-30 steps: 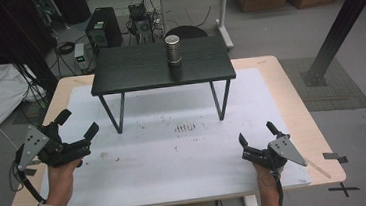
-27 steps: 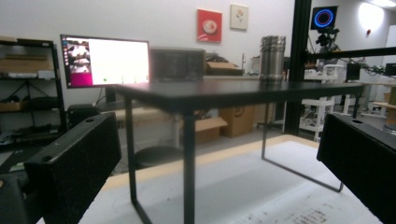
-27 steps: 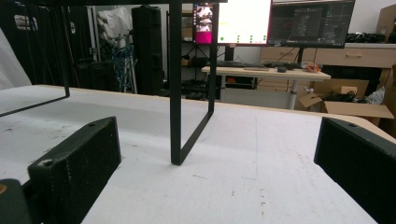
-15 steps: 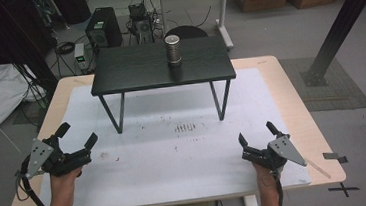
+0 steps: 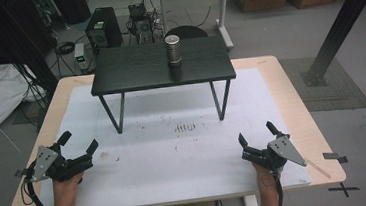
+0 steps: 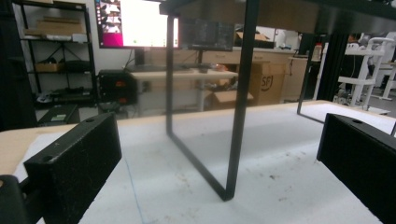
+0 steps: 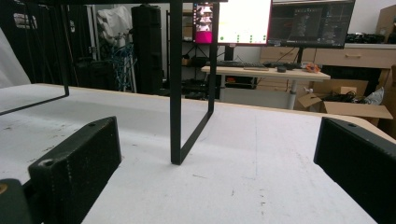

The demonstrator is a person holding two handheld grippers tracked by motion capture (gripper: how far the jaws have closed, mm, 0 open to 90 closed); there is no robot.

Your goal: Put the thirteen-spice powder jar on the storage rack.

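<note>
Between open claws [image 5: 78, 147] [image 5: 256, 134], bare mat [image 5: 175, 154].

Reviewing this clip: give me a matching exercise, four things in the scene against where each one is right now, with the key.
Things:
1. metal cup
2. small black table
3. left gripper
4. right gripper

Places:
A. low over the near right part of the white sheet, jaws apart
B. standing on the white sheet, toward its far side
C. upright on the black tabletop
D. at the near left edge of the white sheet, jaws apart

Pairs: 1-C, 2-B, 3-D, 4-A
</note>
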